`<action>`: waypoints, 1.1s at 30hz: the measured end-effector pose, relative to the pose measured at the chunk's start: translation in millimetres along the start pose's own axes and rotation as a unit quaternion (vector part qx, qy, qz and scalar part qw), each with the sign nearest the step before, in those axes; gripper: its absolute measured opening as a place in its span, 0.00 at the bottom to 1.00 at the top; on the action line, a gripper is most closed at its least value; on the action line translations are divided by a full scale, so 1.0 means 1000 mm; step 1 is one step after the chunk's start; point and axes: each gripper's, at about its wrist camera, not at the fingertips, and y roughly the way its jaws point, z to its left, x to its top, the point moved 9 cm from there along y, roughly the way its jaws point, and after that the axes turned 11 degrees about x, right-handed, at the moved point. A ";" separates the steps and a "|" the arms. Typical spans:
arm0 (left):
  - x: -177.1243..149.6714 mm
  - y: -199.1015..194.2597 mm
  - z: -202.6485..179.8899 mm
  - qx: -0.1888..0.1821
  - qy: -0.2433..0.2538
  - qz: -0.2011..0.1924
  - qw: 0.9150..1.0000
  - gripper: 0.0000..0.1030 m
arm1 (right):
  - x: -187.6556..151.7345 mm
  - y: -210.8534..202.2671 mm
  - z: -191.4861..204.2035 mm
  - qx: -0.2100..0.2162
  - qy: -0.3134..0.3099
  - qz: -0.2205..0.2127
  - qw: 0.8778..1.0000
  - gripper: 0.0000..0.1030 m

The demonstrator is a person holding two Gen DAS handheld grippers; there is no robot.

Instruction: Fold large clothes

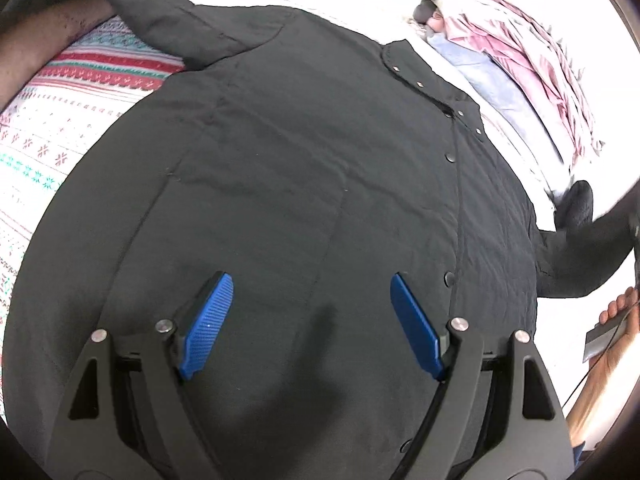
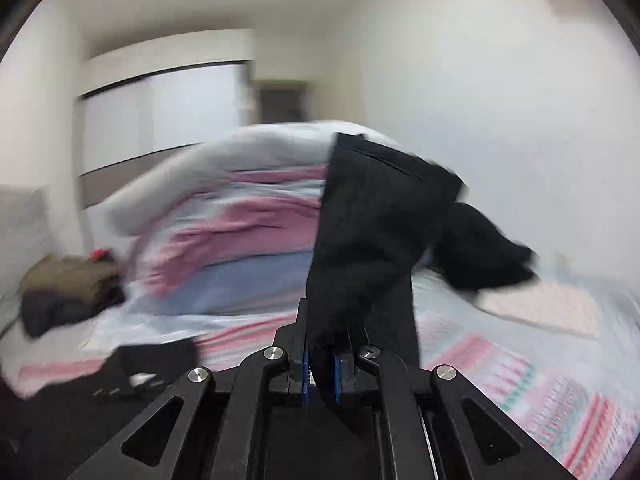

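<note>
A large dark quilted jacket (image 1: 304,168) with snap buttons lies spread on a patterned bedspread (image 1: 60,120). My left gripper (image 1: 312,280) hovers just above the jacket's lower front, open and empty, blue pads wide apart. My right gripper (image 2: 322,364) is shut on a dark sleeve (image 2: 376,224) of the jacket and holds it lifted in the air; the right wrist view is blurred by motion. The lifted sleeve also shows at the right edge of the left wrist view (image 1: 580,248).
A heap of pink, blue and grey bedding (image 2: 248,220) lies behind the jacket, also in the left wrist view (image 1: 512,48). A brown and dark pile of clothes (image 2: 68,288) sits at the left. A person's hand (image 1: 620,312) shows at the right edge.
</note>
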 end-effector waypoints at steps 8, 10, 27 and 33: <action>0.012 -0.001 0.021 -0.001 -0.030 -0.005 1.000 0.79 | -0.204 0.071 0.241 0.171 -0.213 0.277 0.921 0.43; 0.013 0.000 0.026 -0.003 -0.039 0.000 0.999 0.79 | -0.260 0.074 0.258 0.167 -0.269 0.336 0.887 0.43; 0.022 -0.006 0.029 -0.030 -0.056 0.005 0.998 0.79 | -0.246 0.068 0.240 0.241 -0.059 0.404 0.880 0.76; 0.030 -0.017 0.036 -0.027 -0.058 -0.019 0.998 0.79 | -0.189 0.030 0.244 0.251 -0.029 0.376 0.892 0.76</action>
